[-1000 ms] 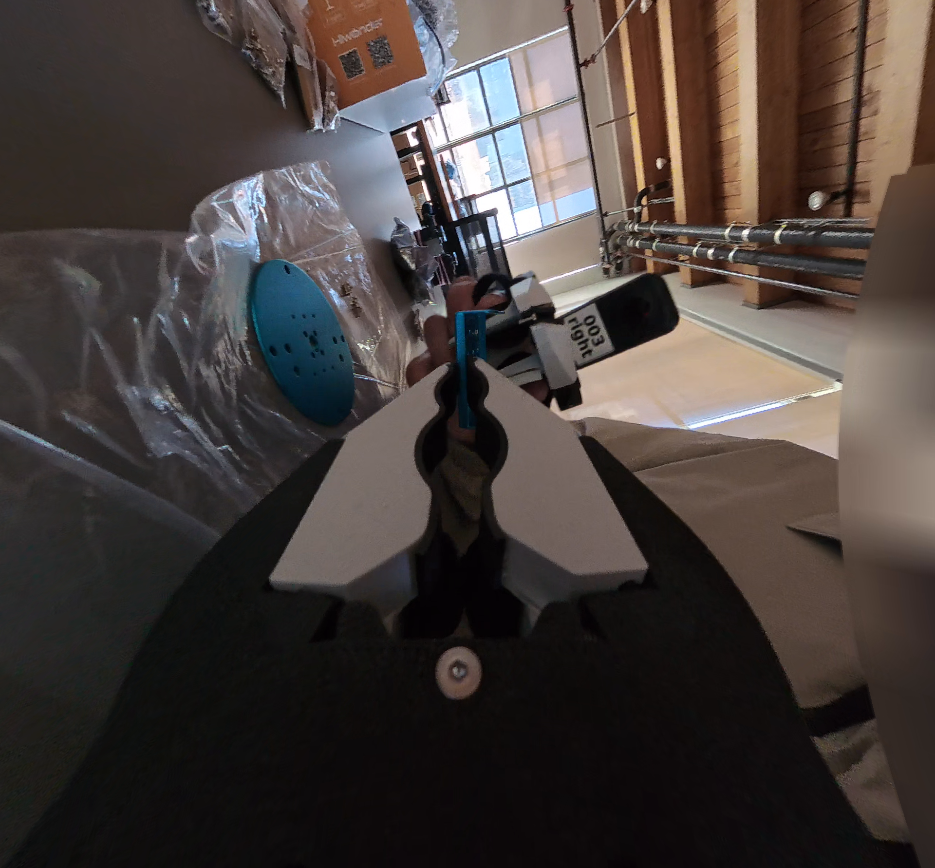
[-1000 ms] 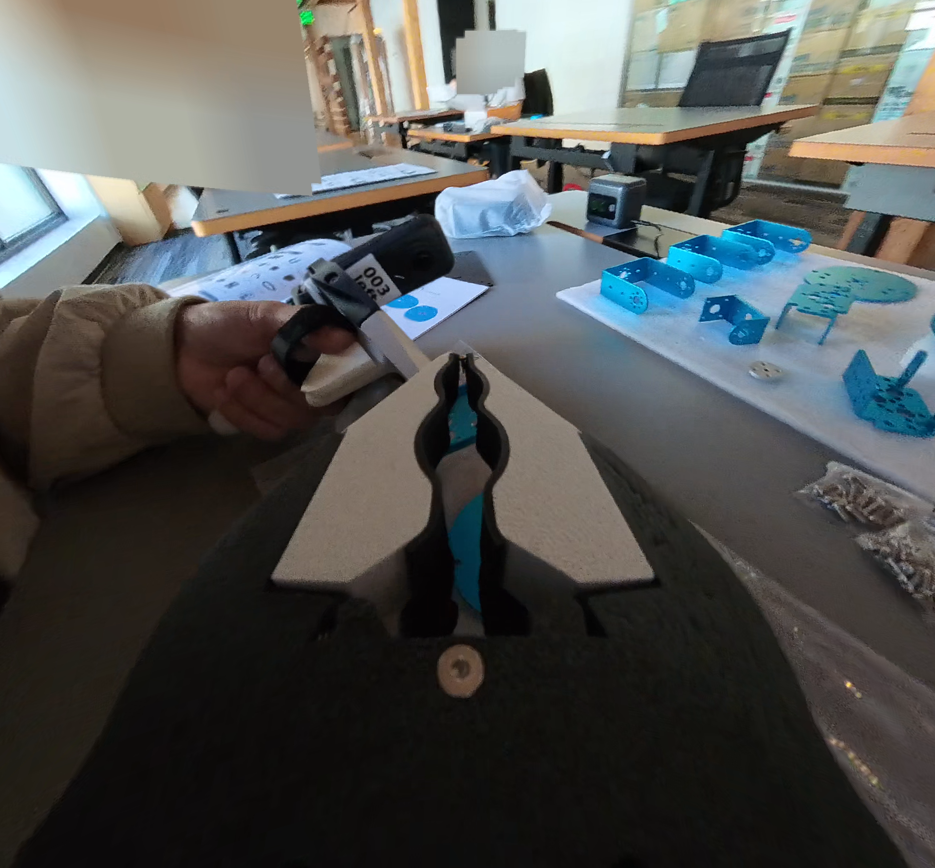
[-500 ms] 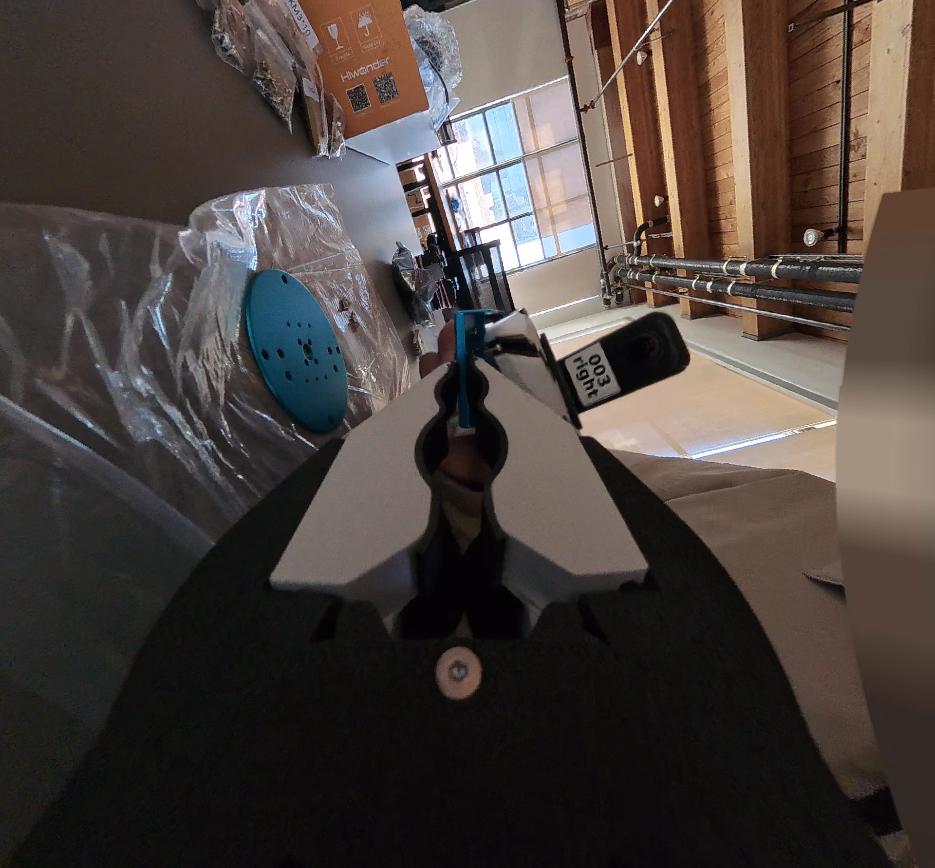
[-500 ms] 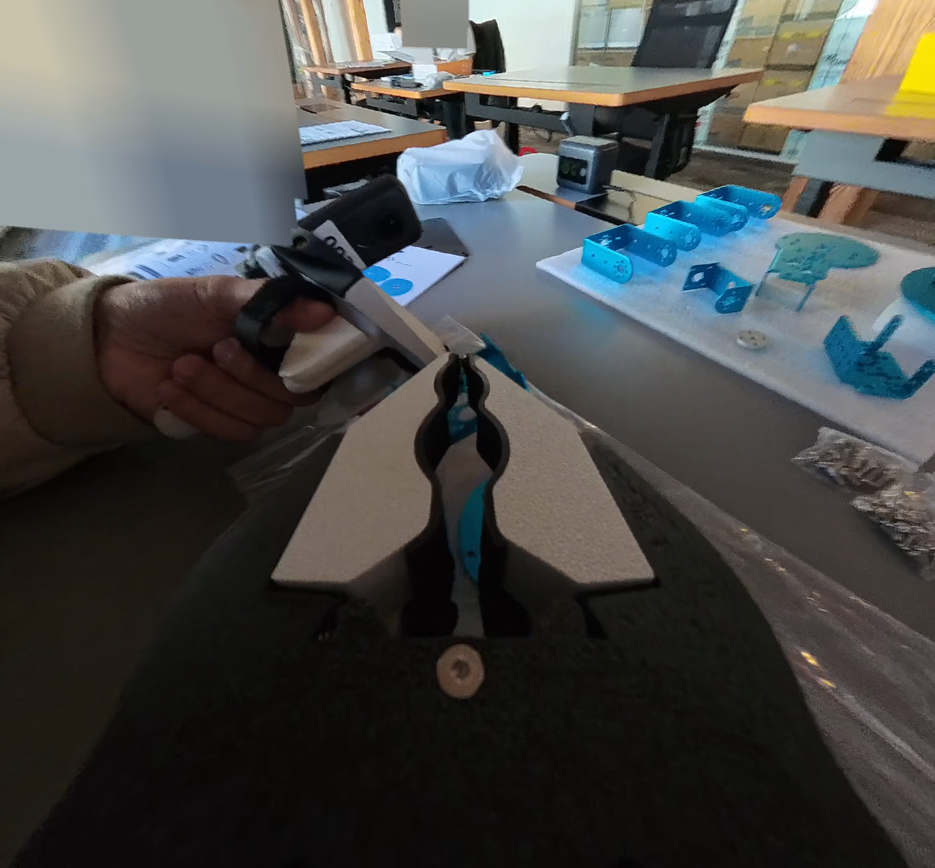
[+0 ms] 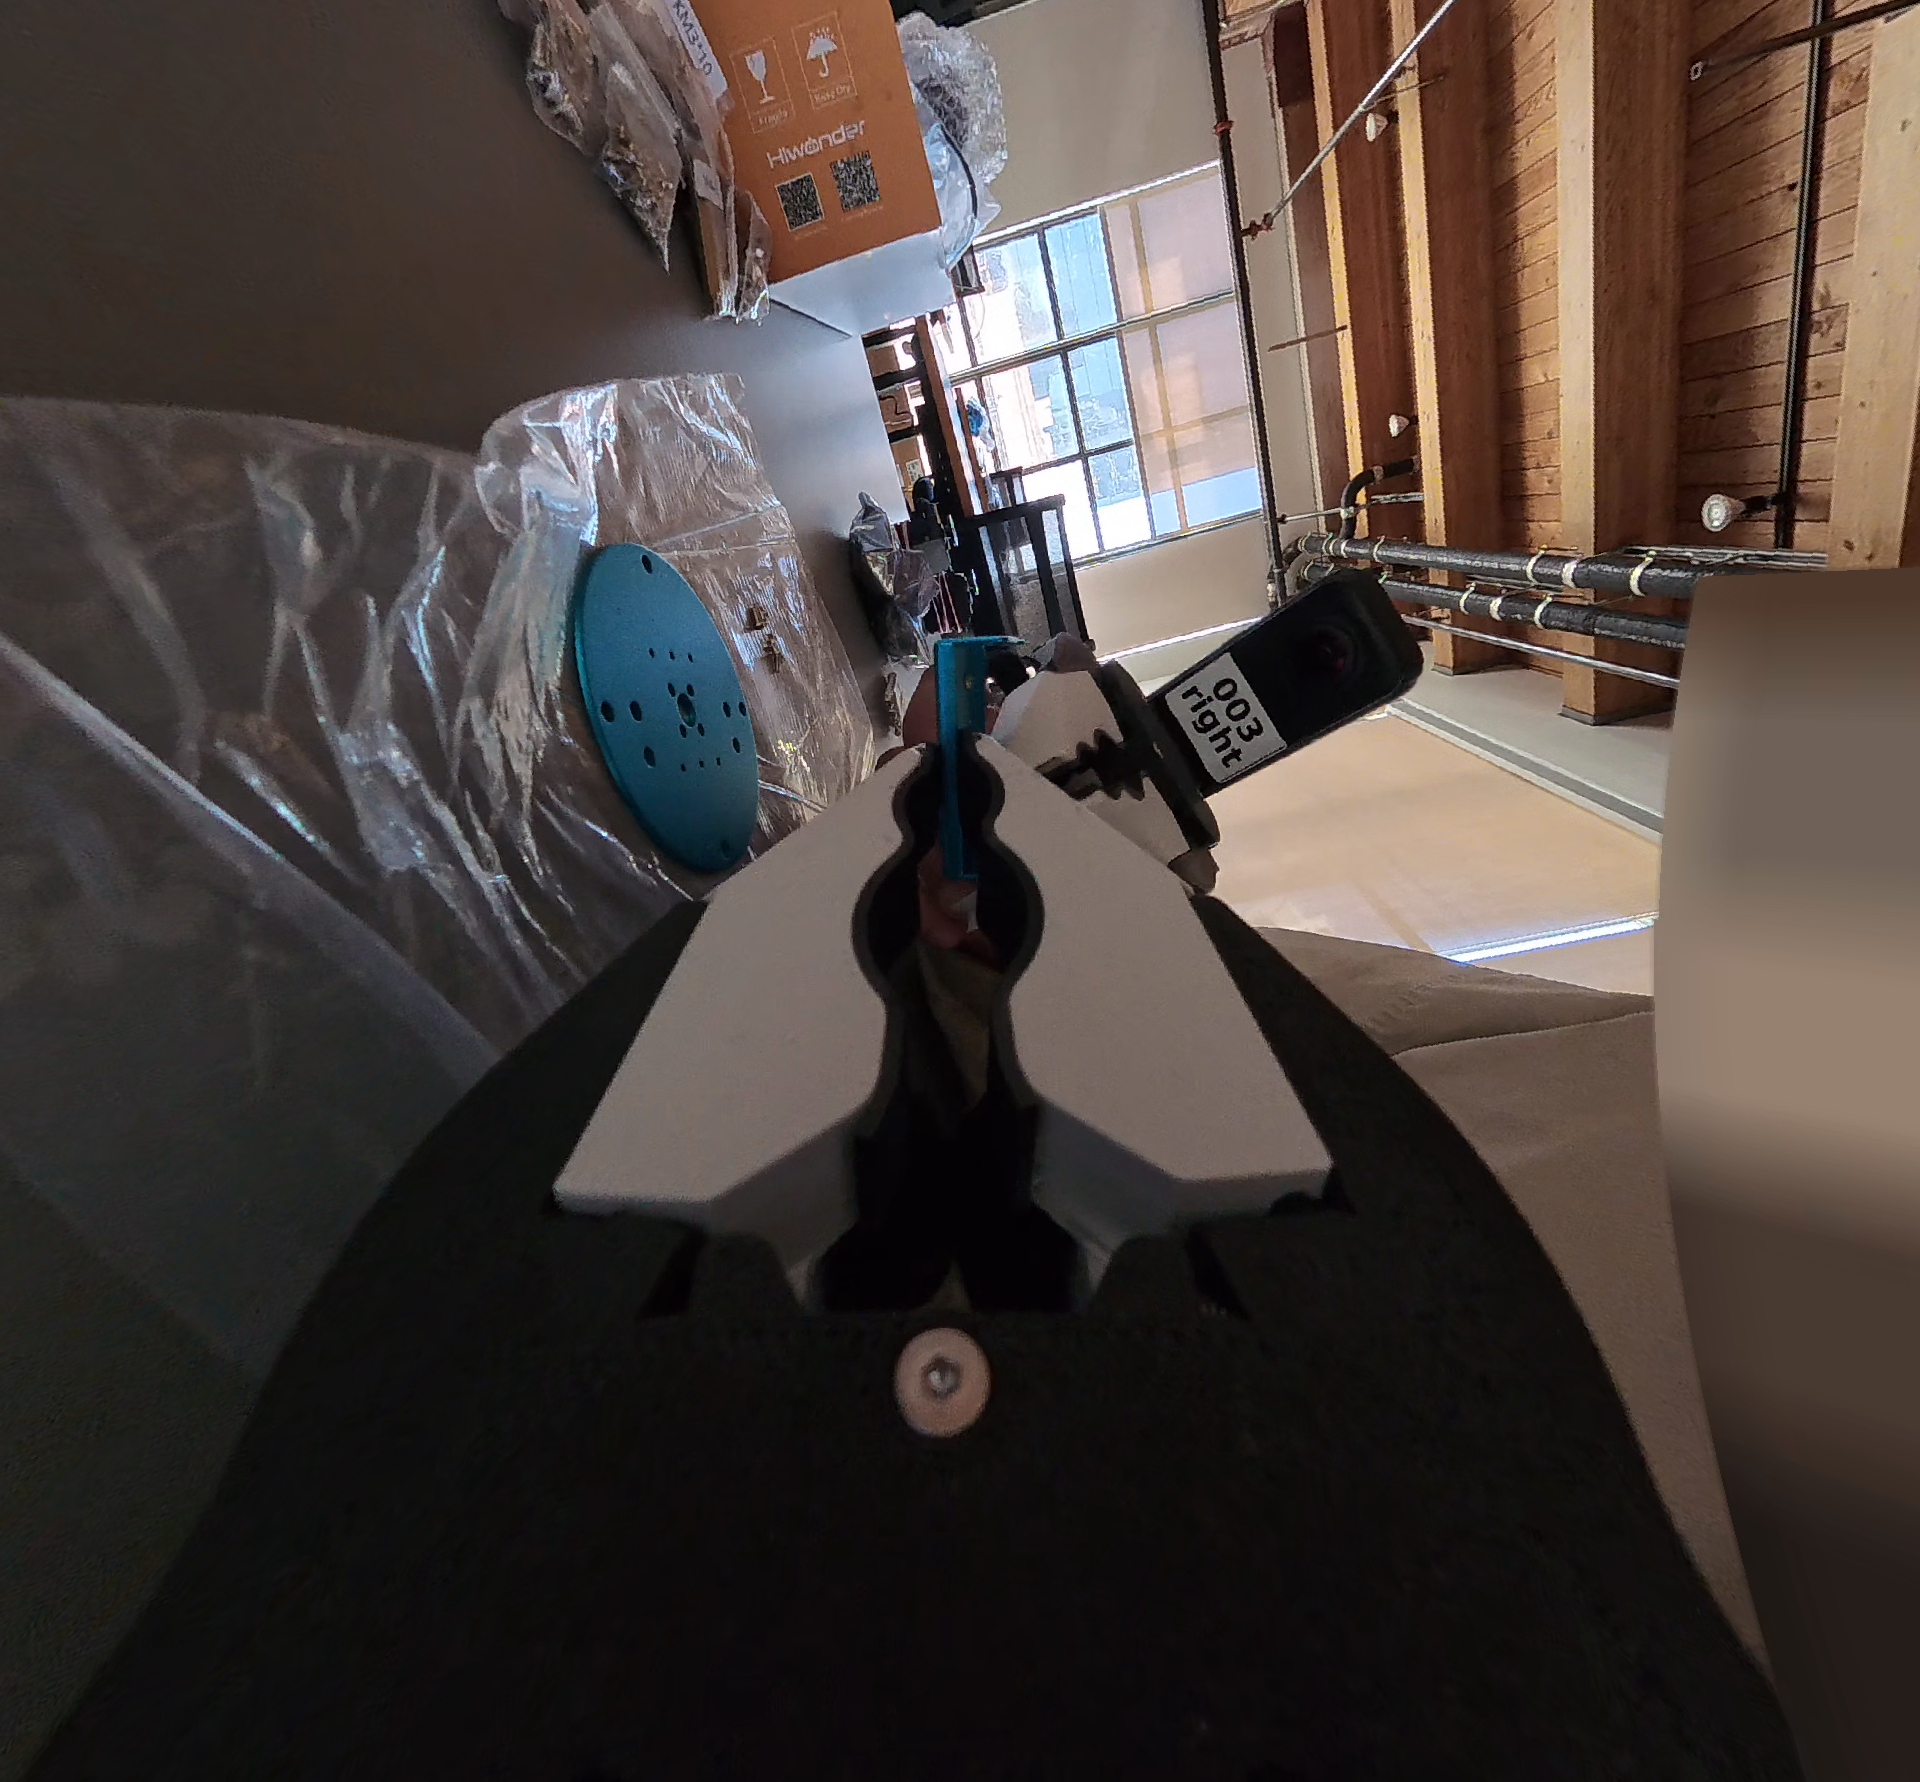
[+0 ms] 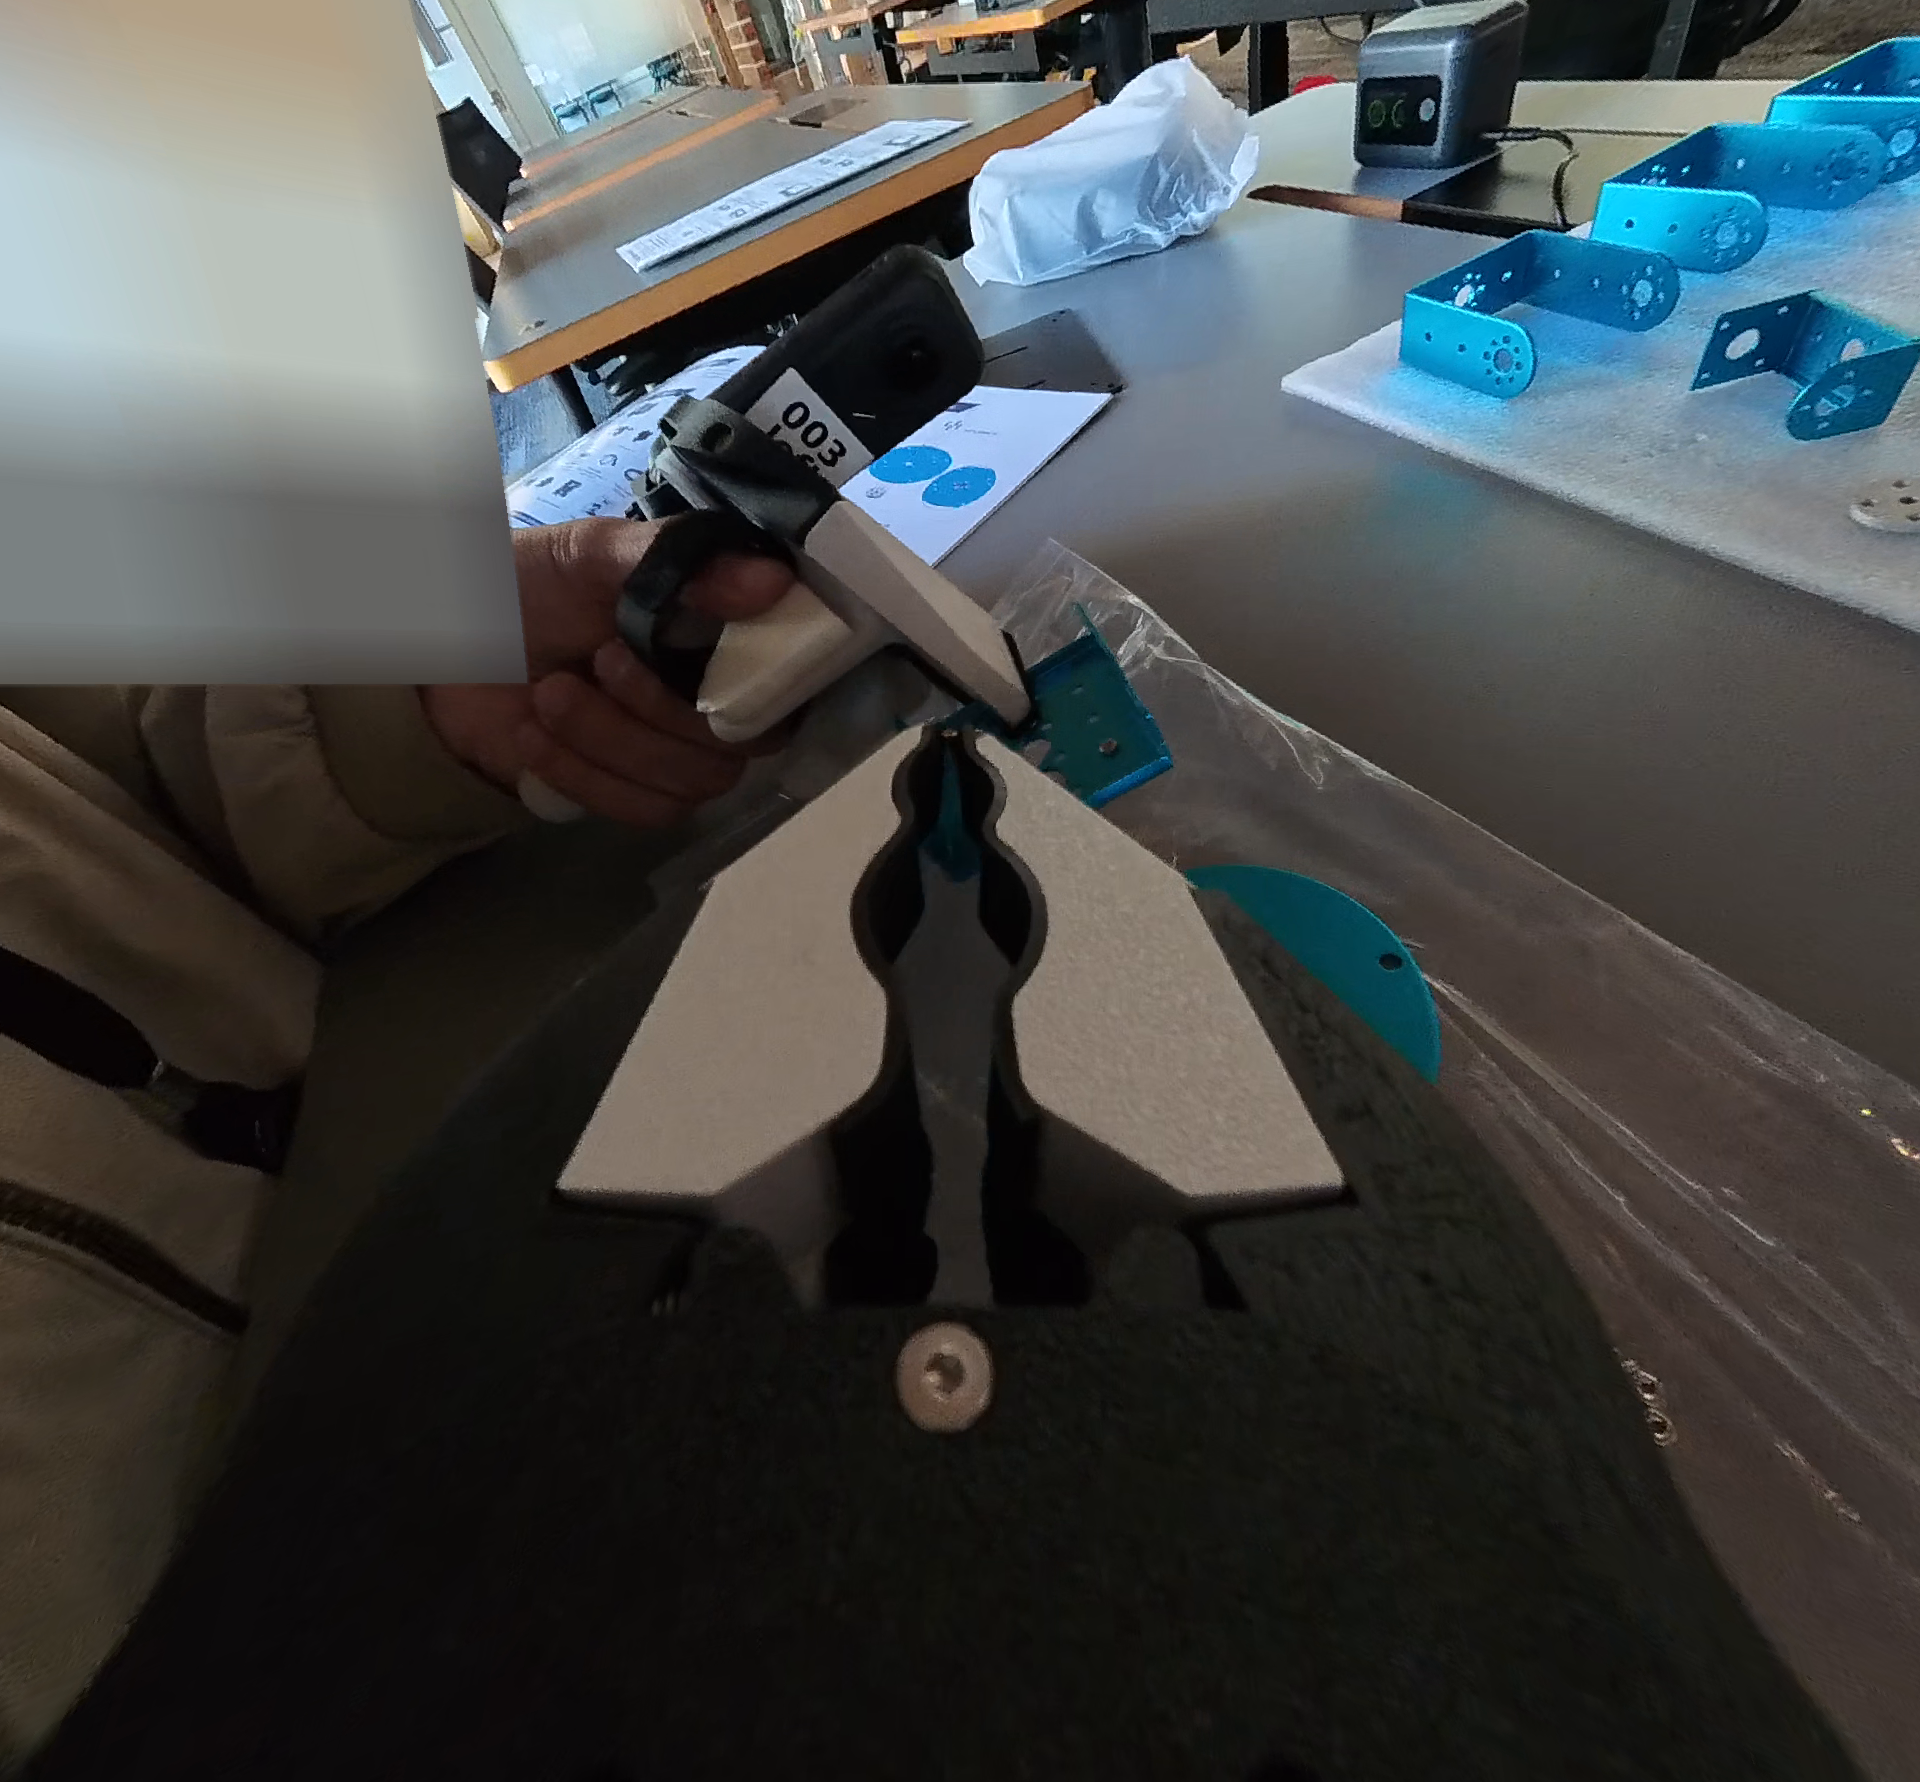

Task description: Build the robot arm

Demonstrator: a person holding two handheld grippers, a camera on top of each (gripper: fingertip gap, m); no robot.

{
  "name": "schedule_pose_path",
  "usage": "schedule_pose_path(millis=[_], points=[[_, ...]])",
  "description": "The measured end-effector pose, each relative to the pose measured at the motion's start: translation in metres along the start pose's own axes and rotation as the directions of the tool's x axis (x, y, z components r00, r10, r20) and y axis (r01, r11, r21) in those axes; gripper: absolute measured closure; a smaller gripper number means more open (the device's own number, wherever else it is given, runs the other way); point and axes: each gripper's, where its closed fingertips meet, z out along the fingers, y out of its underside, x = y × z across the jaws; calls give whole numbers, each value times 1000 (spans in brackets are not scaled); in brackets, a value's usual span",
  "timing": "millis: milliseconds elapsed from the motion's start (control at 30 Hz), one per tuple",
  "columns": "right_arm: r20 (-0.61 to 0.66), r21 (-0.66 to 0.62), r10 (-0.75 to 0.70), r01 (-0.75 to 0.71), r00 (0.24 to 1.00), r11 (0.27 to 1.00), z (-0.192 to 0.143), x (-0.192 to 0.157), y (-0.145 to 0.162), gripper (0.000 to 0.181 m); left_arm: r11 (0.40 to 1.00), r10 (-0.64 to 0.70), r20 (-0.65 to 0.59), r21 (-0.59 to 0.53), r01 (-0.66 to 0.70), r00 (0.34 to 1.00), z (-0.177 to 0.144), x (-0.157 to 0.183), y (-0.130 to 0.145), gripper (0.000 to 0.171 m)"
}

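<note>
Since half a second ago, our left gripper [image 6: 1023, 704] has swung across in the right wrist view until its tips meet those of our right gripper [image 6: 951, 745], and the blue perforated bracket [image 6: 1101, 724] now shows in full beyond them, where before only a sliver of it peeked out.

We take that bracket as our landmark. Our left gripper's jaws are clamped on its edge; in the left wrist view the bracket [image 5: 956, 766] stands as a thin upright strip pinched between the two pale fingers of the left gripper [image 5: 961, 745]. Our right gripper's jaws are nearly closed, with a narrow blue strip seen in the gap between them (we cannot tell whether they truly grip the bracket or merely touch it). In the left wrist view the right gripper [image 5: 1049, 693] sits just behind the bracket.

Below the bracket lies a clear plastic bag [image 6: 1558, 1057], spread on the grey table [image 6: 1351, 589]. A teal round plate [image 5: 665, 709] rests on that bag, below and to the right of the bracket in the right wrist view. Well beyond the bracket, to the right, a white foam sheet [image 6: 1558, 444] carries more blue U-brackets [image 6: 1538, 298]. Beyond and left of the bracket lies a printed leaflet [image 6: 997, 454].
</note>
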Motion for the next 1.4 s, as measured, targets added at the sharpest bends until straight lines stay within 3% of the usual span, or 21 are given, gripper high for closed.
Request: schedule_pose_path(millis=[467,1400], points=[[-22,-61,-53,51,998,997,-1,3,5,179,999,33,22,-8,-32,999,0,0,1,170],[26,-108,-13,16,1000,994,-2,2,9,179,999,41,28,-19,-40,999,1,-2,3,170]])
